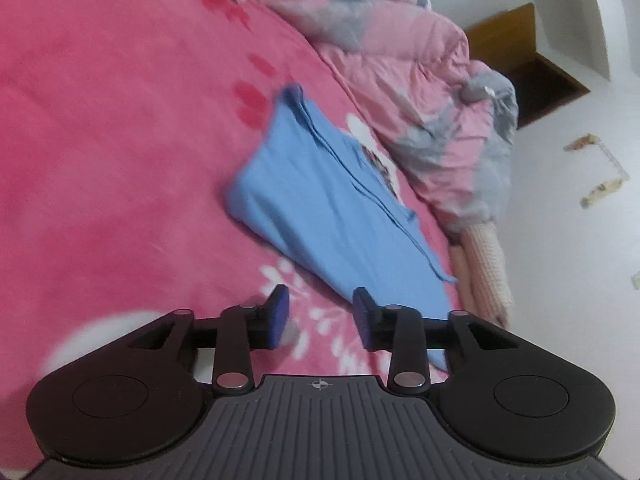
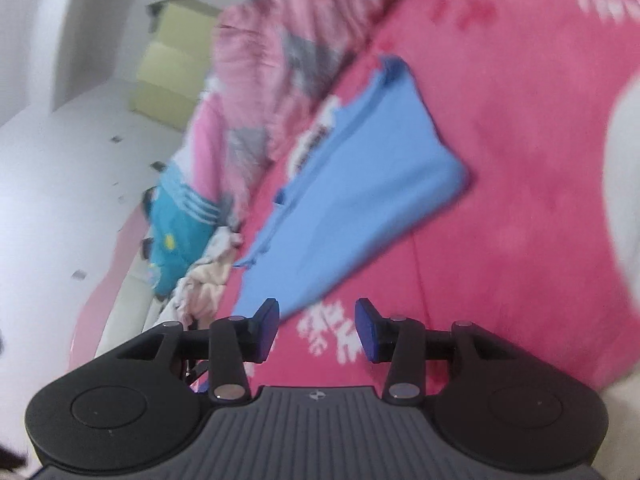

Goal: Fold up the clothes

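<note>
A light blue garment [image 1: 320, 200] lies folded into a long strip on the pink floral bedsheet [image 1: 100, 140]. In the left wrist view my left gripper [image 1: 321, 314] is open just short of the garment's near end, with its right finger over the blue cloth. Nothing sits between its blue pads. In the right wrist view the same blue garment [image 2: 352, 196] runs diagonally across the pink bedsheet [image 2: 540, 160]. My right gripper [image 2: 317, 328] is open at the garment's near corner, holding nothing. Both views are blurred by motion.
A crumpled pink and grey quilt [image 1: 432, 92] is heaped along the bed's far side, beside the garment. A teal garment [image 2: 180, 232] and pale clothes [image 2: 204, 284] lie piled at the bed's edge. White floor [image 2: 48, 168] and a wooden cabinet [image 1: 516, 52] lie beyond.
</note>
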Motion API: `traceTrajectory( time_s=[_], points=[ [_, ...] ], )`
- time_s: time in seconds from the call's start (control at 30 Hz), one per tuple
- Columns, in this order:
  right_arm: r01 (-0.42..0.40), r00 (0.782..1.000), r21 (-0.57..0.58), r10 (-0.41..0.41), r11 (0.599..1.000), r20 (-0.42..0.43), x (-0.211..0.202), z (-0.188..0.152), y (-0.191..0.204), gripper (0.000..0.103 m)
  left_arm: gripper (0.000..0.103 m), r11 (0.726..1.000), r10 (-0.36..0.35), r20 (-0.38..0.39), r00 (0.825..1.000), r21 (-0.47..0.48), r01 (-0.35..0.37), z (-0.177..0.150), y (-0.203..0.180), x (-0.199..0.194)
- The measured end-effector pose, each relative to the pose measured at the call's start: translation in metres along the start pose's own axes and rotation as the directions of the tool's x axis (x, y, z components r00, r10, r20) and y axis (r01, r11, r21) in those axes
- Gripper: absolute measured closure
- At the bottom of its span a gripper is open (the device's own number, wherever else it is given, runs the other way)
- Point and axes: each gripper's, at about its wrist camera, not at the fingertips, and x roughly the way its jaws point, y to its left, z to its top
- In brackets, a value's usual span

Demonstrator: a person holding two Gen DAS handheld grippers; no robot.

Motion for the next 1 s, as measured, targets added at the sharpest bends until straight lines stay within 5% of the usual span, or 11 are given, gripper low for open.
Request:
traceTrajectory(
  time_s=[0.17,0.37,0.63,0.73,0.8,0.87,1.0],
  points=[
    [0.029,0.999,0.122,-0.033,0.992,0.029,0.01,-0.002,-0.01,0.059,0.062,0.997,-0.038,0.028,0.999,-0.069,0.04,0.007,0.008,0.021],
    [0.029,0.998,0.163,-0.037,0.986,0.046,0.011,-0.002,-0.014,0.059,0.062,0.975,-0.068,0.177,0.982,-0.195,0.103,0.026,0.033,-0.001],
    [0.017,0.998,0.168,-0.026,0.986,0.054,0.017,-0.002,-0.015,0.059,0.062,0.984,-0.011,0.126,0.992,-0.175,0.033,0.022,0.027,-0.005],
    [0.011,0.998,0.17,-0.021,0.985,0.058,0.018,0.0,-0.015,0.059,0.074,0.986,0.039,0.155,0.987,-0.165,-0.013,0.027,0.023,0.003],
    [0.009,0.998,0.171,-0.02,0.985,0.06,0.018,0.0,-0.016,0.059,0.092,0.989,0.02,0.197,0.98,-0.146,0.01,0.029,0.022,-0.003],
    [0.007,0.998,0.171,-0.018,0.985,0.063,0.016,-0.001,-0.016,0.059,0.092,0.991,-0.005,0.24,0.971,-0.125,0.036,0.03,0.02,-0.01],
    [-0.005,0.997,0.186,-0.009,0.983,0.074,0.014,-0.001,-0.019,0.059,0.09,0.969,0.013,0.194,0.981,-0.245,0.036,0.026,0.046,-0.015]
  ],
)
